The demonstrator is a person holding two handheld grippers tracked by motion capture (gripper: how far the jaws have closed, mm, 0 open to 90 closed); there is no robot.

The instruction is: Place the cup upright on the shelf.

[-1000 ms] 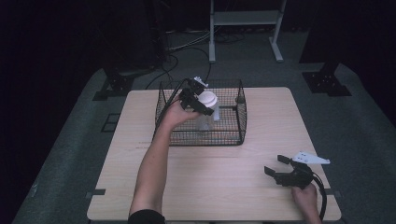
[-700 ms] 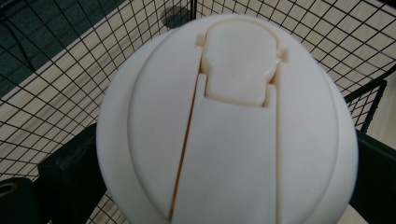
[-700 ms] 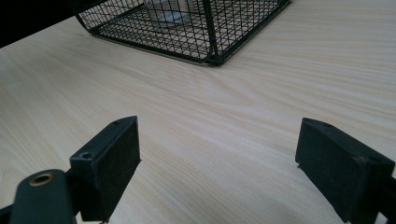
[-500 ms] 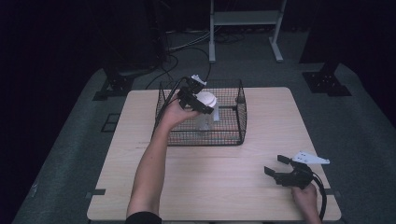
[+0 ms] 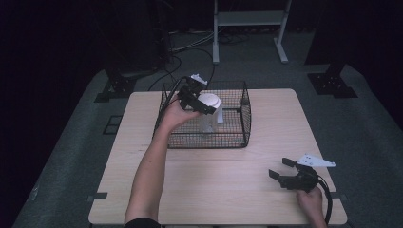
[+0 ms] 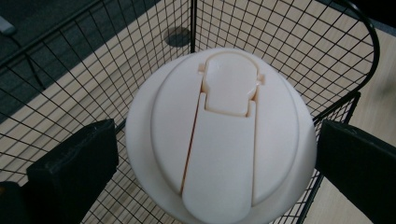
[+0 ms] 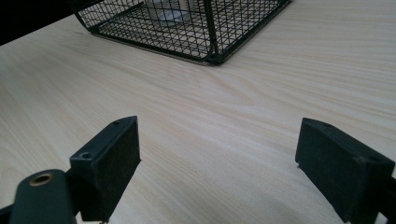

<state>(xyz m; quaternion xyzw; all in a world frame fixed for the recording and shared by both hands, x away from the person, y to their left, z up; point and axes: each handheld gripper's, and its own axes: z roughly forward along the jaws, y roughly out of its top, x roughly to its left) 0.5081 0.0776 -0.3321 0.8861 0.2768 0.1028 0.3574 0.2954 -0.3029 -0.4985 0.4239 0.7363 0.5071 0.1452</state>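
Note:
A clear bottle with a round white flip lid (image 5: 209,101) stands upright inside the black wire basket (image 5: 246,115) at the table's far middle. My left gripper (image 5: 202,102) hovers over it, open, one jaw on each side of the lid (image 6: 219,135) with a narrow gap at both sides. Near the front right corner of the table, my right gripper (image 5: 279,167) rests low and open, nothing between its fingers (image 7: 109,163). It points toward the basket (image 7: 205,28).
The basket's wire walls (image 6: 280,42) closely surround the bottle and my left jaws. Bare wooden tabletop (image 5: 214,175) stretches between the basket and the right gripper. A white metal stand (image 5: 247,19) and cables lie on the floor beyond the table.
The left hand has shifted slightly toward the basket's far left corner. The bottle stays standing in the basket. The right gripper has not moved.

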